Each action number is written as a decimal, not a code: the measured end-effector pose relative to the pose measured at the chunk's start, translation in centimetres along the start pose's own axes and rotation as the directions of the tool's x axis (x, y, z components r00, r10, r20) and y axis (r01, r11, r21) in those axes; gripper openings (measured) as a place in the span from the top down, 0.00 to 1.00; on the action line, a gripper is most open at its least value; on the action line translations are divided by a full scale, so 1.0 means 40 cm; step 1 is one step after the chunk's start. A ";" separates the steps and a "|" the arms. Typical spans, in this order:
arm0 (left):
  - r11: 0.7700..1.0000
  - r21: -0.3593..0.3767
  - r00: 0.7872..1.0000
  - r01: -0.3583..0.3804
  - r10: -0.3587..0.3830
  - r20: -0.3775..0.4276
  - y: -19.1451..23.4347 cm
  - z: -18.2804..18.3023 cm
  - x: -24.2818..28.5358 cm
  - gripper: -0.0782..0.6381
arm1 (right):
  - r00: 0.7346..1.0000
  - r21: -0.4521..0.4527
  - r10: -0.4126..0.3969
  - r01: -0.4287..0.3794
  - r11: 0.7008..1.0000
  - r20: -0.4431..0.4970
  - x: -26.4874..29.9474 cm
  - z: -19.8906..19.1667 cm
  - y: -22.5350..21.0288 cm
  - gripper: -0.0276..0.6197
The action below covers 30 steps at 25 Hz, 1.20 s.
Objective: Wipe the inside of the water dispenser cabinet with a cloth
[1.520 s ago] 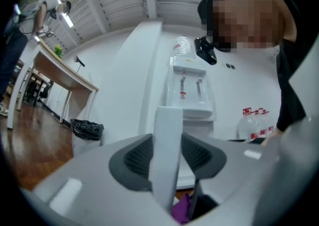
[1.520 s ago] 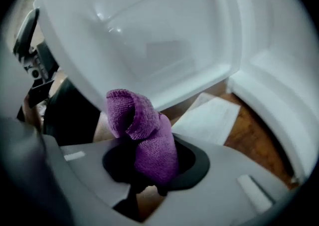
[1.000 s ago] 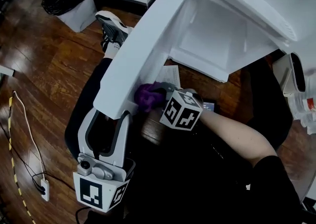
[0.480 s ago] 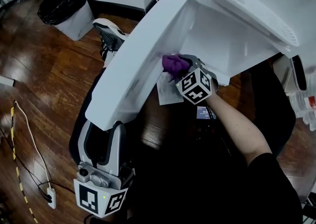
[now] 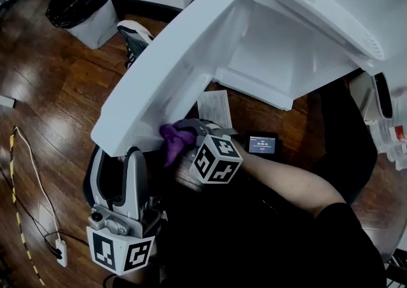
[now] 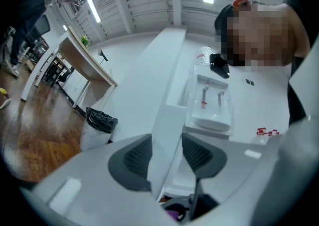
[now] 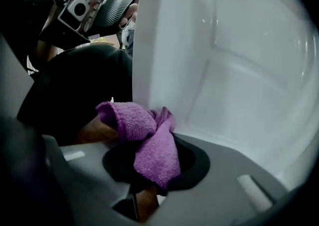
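Observation:
The white cabinet door (image 5: 172, 70) of the water dispenser stands swung open, and the white cabinet inside (image 5: 280, 51) shows at the upper right. My left gripper (image 5: 121, 156) is shut on the door's near edge; in the left gripper view that edge (image 6: 167, 120) sits between the two dark pads (image 6: 134, 157). My right gripper (image 5: 184, 134) is shut on a purple cloth (image 5: 172, 140) and holds it against the lower end of the door's inner face. In the right gripper view the cloth (image 7: 149, 145) bunches over the jaws beside the moulded white inner panel (image 7: 224, 70).
A bin lined with a black bag (image 5: 79, 4) stands at the far left on the wooden floor. A paper sheet (image 5: 215, 107) and a small device with a lit screen (image 5: 262, 145) lie below the cabinet. A cable and a wall plug (image 5: 60, 242) lie at the left.
The right gripper carried the cloth up along the door's inner face, then back down to its lower end. The left gripper and the door edge shifted a little to the left.

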<state>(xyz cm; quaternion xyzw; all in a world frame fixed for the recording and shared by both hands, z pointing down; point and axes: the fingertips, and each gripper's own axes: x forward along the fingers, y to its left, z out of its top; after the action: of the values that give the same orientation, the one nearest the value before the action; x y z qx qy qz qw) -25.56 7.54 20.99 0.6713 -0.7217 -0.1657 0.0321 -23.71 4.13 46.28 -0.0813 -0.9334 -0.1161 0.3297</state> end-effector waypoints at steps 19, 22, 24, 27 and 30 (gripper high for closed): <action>0.877 0.125 0.875 0.465 -0.433 -0.218 -0.407 -0.168 0.006 0.72 | 0.831 0.633 -0.539 0.492 0.598 -0.137 -0.472 -0.404 -0.442 0.79; 0.859 -0.076 0.821 0.507 -0.507 -0.263 -0.467 -0.223 0.109 0.66 | 0.844 0.687 -0.535 0.360 0.632 0.049 -0.573 -0.269 -0.387 0.79; 0.843 -0.177 0.797 0.507 -0.538 -0.276 -0.489 -0.237 0.163 0.60 | 0.843 0.666 -0.520 0.310 0.679 0.138 -0.633 -0.198 -0.341 0.79; 0.793 -0.274 0.722 0.544 -0.609 -0.330 -0.521 -0.257 0.186 0.48 | 0.821 0.472 -0.503 0.343 0.812 0.269 -0.710 -0.102 -0.270 0.79; 0.686 -0.505 0.593 0.524 -0.719 -0.362 -0.531 -0.293 0.177 0.40 | 0.837 0.141 -0.414 0.390 0.910 0.358 -0.745 -0.016 -0.166 0.79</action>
<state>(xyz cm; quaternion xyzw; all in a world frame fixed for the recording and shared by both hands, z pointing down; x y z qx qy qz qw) -2.75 -2.65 24.82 0.8842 -0.3549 -0.0965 0.2881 -1.89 -4.64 26.78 0.1059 -0.9786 -0.1356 0.1133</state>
